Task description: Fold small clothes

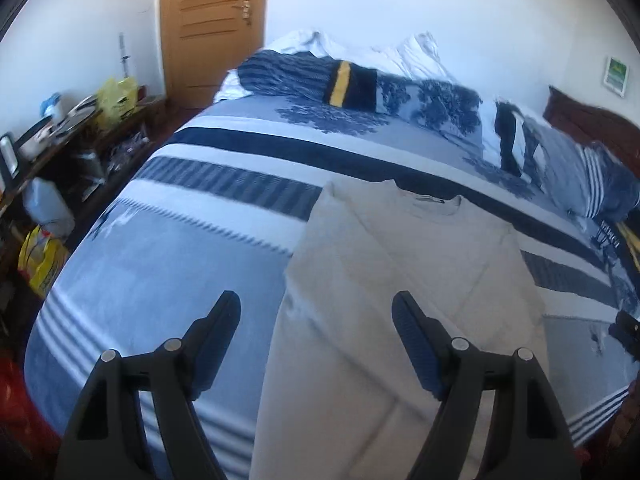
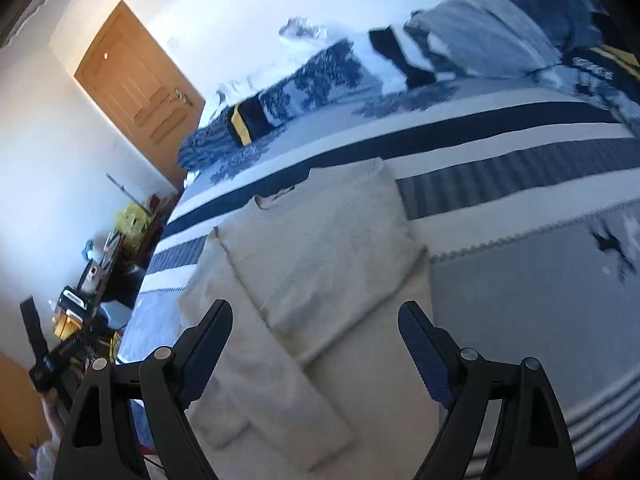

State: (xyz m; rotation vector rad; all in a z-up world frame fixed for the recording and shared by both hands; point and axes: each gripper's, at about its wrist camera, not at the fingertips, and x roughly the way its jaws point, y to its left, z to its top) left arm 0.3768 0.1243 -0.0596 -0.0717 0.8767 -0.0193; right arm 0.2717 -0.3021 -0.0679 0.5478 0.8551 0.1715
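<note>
A cream long-sleeved top (image 1: pixel 404 280) lies flat on the blue striped bedspread (image 1: pixel 180 264), collar away from me, with sides and sleeves folded inward. In the right wrist view the top (image 2: pixel 320 256) shows a sleeve folded along its length. My left gripper (image 1: pixel 316 304) is open and empty above the top's near left edge. My right gripper (image 2: pixel 316 316) is open and empty above the top's lower middle. The other gripper (image 1: pixel 626 330) shows at the left wrist view's right edge.
Pillows and bunched blue bedding (image 1: pixel 420 100) lie at the far side of the bed. A cluttered wooden shelf (image 1: pixel 80 128) with bags and bottles stands left of the bed. A wooden door (image 1: pixel 212 28) is behind.
</note>
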